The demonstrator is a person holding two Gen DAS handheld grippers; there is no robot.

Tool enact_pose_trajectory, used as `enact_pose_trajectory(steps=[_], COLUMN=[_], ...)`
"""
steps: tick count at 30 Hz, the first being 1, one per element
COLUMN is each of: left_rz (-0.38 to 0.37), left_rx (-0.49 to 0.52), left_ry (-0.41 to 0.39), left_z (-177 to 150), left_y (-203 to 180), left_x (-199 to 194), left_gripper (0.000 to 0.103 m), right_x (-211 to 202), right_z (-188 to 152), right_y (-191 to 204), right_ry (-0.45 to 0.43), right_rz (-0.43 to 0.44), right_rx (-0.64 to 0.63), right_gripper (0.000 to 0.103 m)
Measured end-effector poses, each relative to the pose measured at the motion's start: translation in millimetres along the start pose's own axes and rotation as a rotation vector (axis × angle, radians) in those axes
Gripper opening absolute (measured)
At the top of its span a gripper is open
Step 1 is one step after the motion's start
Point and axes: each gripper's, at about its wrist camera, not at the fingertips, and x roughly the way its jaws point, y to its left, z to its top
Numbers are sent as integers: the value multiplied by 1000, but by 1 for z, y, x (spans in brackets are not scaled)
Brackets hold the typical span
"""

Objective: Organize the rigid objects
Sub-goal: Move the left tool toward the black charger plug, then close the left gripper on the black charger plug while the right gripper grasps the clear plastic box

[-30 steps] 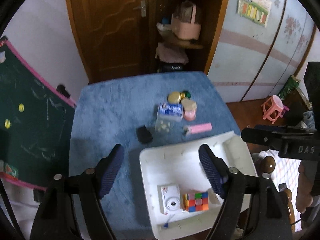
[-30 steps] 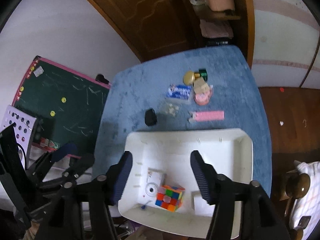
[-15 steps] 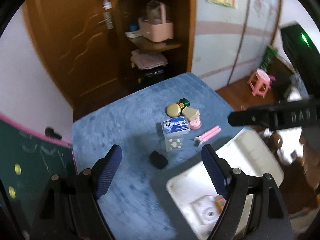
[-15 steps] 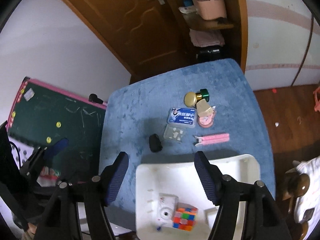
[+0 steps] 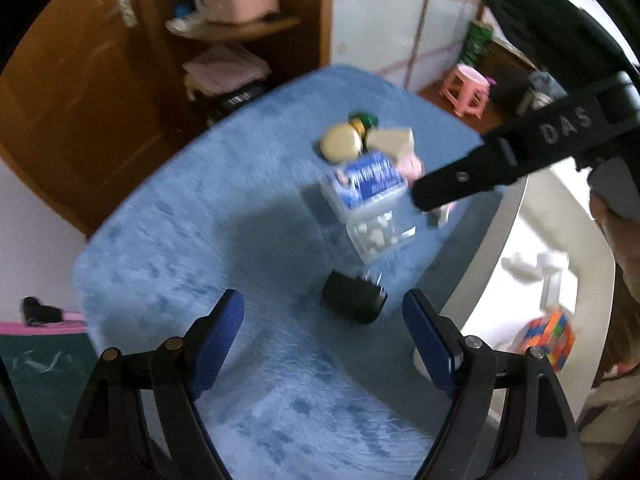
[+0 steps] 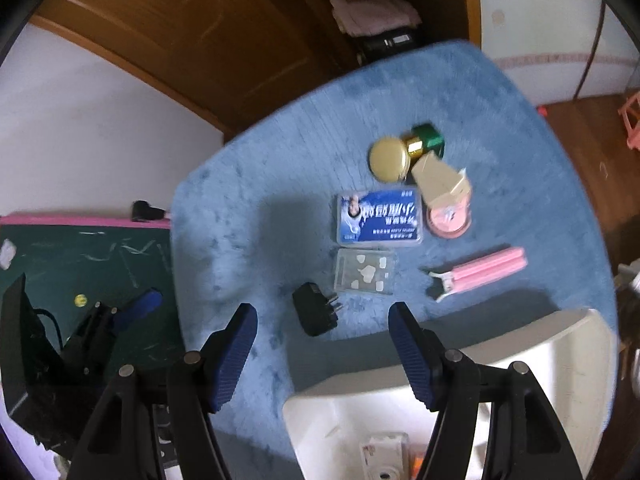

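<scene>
Both views are smeared by motion blur, so the print on the blue-labelled flat case [image 6: 379,218] cannot be read and the small pale bits inside the clear plastic box [image 6: 365,276] cannot be identified. In the left wrist view the right gripper's black arm crosses the frame and covers most of the pink utility knife [image 6: 478,273], which shows whole only in the right wrist view, lying on the blue table cover [image 6: 256,208] near the tray's far rim. The white tray [image 6: 560,344] is cut off by the frame edge in both views and partly masked by gripper fingers; in it sit a multicoloured puzzle cube [image 5: 548,338] and a white square item with a round hole [image 6: 386,458], the latter only half visible. Other white shapes in the tray are too blurred to name. The left gripper [image 5: 322,344] is released, its 2 blue-padded fingers spread with nothing between them, above the cover just short of the black plug adapter [image 5: 352,302]. The right gripper [image 6: 322,354] is also released and empty; its jaws have just been opening, and the adapter lies just beyond its fingertips, prongs toward the clear box. Farther off, clustered together, are a gold-capped green bottle [image 6: 404,152], a beige wedge-shaped box [image 6: 438,180] and a round pink container [image 6: 450,220].
</scene>
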Motion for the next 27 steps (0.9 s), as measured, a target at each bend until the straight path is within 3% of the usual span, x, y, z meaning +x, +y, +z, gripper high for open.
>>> enact_pose_trajectory(steps=[7,13,16,19,27], left_rz=[-80,-121,-139,-149,-179], left_rx=[76,99,100,106,121], left_ry=[65,61,66,63,68], left_z=[-11,-10,-9,-11,-11], left_y=[1,-2,-4,-6,-10], left_x=[51,69,73,73,77], left_gripper=[84,84,84,84,84], right_x=[78,113,114,118,117], right_z=[7,16,22,27,23], right_y=[-3,-9,-4,3,-3], right_ry=[94,116,83,100,118], right_rz=[-53,-80,-90,-140,-175], right_rx=[56,110,98,68,69], right_gripper=[69,72,74,74,74])
